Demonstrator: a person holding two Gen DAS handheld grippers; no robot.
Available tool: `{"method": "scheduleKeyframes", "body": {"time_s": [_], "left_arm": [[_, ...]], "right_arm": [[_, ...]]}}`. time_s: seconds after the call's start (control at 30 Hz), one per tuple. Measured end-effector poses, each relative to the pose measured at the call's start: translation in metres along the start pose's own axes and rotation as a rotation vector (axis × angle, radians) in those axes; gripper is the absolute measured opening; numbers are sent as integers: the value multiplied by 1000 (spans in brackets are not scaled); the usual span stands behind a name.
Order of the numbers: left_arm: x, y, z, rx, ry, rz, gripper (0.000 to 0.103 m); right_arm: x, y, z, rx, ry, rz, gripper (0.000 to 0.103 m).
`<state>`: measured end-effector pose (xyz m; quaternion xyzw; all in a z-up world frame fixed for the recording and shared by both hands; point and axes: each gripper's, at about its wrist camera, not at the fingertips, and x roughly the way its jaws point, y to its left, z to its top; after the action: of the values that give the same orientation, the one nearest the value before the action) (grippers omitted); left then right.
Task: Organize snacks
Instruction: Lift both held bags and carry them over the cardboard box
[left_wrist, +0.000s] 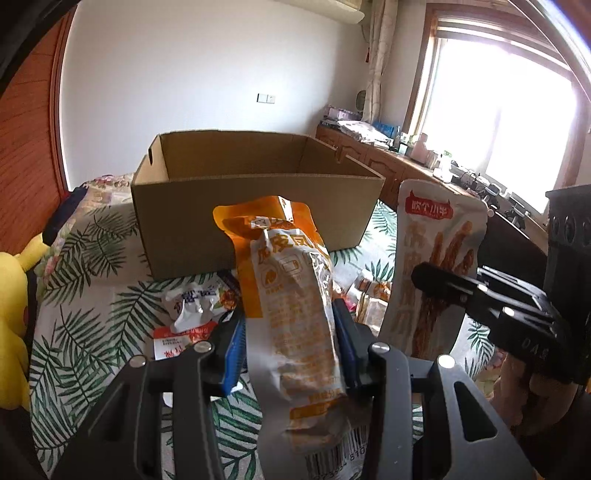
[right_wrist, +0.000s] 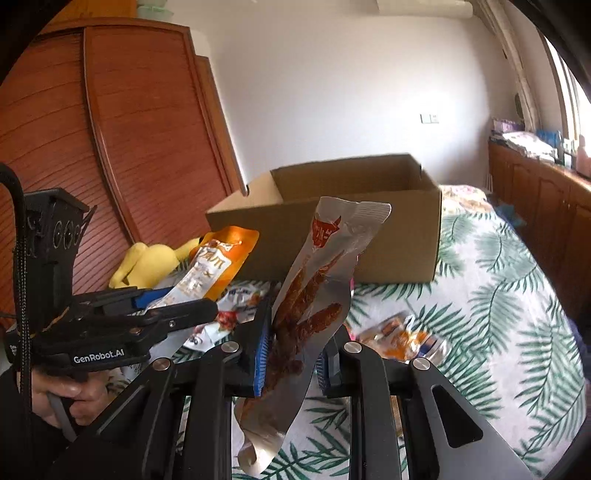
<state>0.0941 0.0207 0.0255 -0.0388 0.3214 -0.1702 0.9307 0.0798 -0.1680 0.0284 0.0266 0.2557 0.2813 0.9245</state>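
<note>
We hold our left gripper (left_wrist: 290, 347) clamped on an orange-and-white plastic snack pouch (left_wrist: 291, 295), whose printed orange top stands up above the blue pads while its barcoded lower end hangs below them. Our right gripper (right_wrist: 291, 360) is closed tight on a silvery-white foil snack packet (right_wrist: 314, 295) printed with reddish-brown strips and a red label near its top; the packet tilts upward to the right, and its crumpled lower end hangs beneath the jaws. Both packs are lifted clear of the bed's palm-leaf patterned cover (right_wrist: 498, 295). An open brown cardboard box (left_wrist: 255, 192) stands on the bed just beyond the two grippers, its flaps up and the visible part of its interior bare. More snacks lie loose on the cover: a crumpled white wrapper (left_wrist: 192, 302) and a red-and-white pack (left_wrist: 177, 339) to the left of the orange pouch, and small orange-printed packets (right_wrist: 402, 339) to the right of the right gripper. A yellow plush toy (left_wrist: 11, 317) sits at the bed's left edge, beside a reddish wooden slatted wardrobe (right_wrist: 110, 129). A wooden cabinet (left_wrist: 388, 162) carrying assorted items runs beneath the bright window (left_wrist: 498, 110).
</note>
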Motion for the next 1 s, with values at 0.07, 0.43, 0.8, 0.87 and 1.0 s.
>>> {"method": "scheduleKeyframes", "body": {"time_s": [0.07, 0.43, 0.8, 0.87, 1.0], "left_arm": [[-3, -1, 6, 6, -12, -2, 42], [-15, 6, 49, 29, -94, -7, 42], [10, 31, 98, 54, -121, 5, 42], [15, 36, 105, 57, -122, 10, 42], [31, 51, 120, 49, -123, 15, 42]], "right_arm": [[-4, -1, 9, -11, -15, -4, 19], [-16, -9, 67, -85, -86, -19, 19], [11, -14, 123, -143, -112, -17, 19], [20, -13, 133, -160, -115, -17, 19], [36, -16, 148, -180, -117, -18, 19]]}}
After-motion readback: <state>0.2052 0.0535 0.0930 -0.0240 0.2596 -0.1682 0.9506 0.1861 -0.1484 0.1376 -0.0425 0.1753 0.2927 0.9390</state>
